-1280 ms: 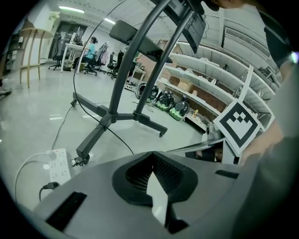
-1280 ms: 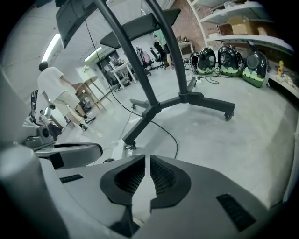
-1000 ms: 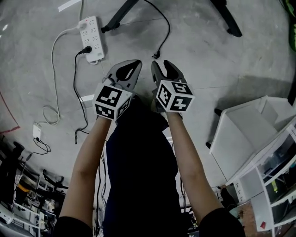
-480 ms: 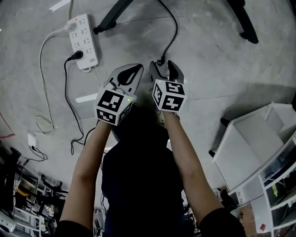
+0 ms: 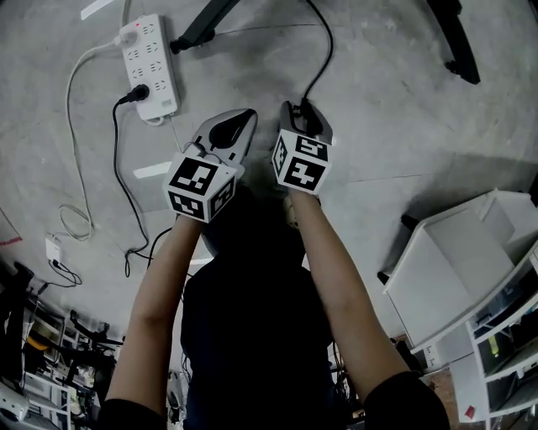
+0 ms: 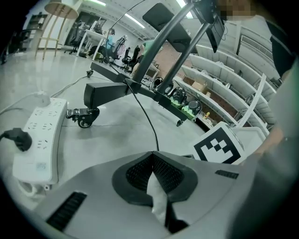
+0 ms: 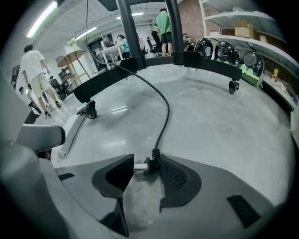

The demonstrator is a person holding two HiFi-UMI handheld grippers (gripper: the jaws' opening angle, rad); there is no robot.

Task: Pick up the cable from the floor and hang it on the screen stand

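Observation:
The black cable point(image 5: 324, 59) runs over the grey floor from the dark screen stand's base point(image 5: 197, 25) down to its plug point(image 5: 300, 107). My right gripper point(image 5: 303, 113) is at that plug. In the right gripper view the plug point(image 7: 152, 164) lies crosswise between the closing jaws of the right gripper point(image 7: 145, 167): its metal prong meets the left jaw and its body rests on the right pad point(image 7: 175, 175). The cable point(image 7: 164, 116) curves away to the stand base point(image 7: 140, 67). My left gripper point(image 5: 244, 117) hovers beside it, shut and empty, with the jaw tips of the left gripper point(image 6: 153, 154) meeting.
A white power strip point(image 5: 147, 63) with a black plug in it and white and black leads lies at the left. A second stand leg point(image 5: 454, 42) crosses the top right. White shelving point(image 5: 445, 260) stands at the right. People point(image 7: 35, 74) stand far off.
Both grippers have moved forward over the floor to the cable's end. The right gripper, empty a second ago, now has the plug between its jaws.

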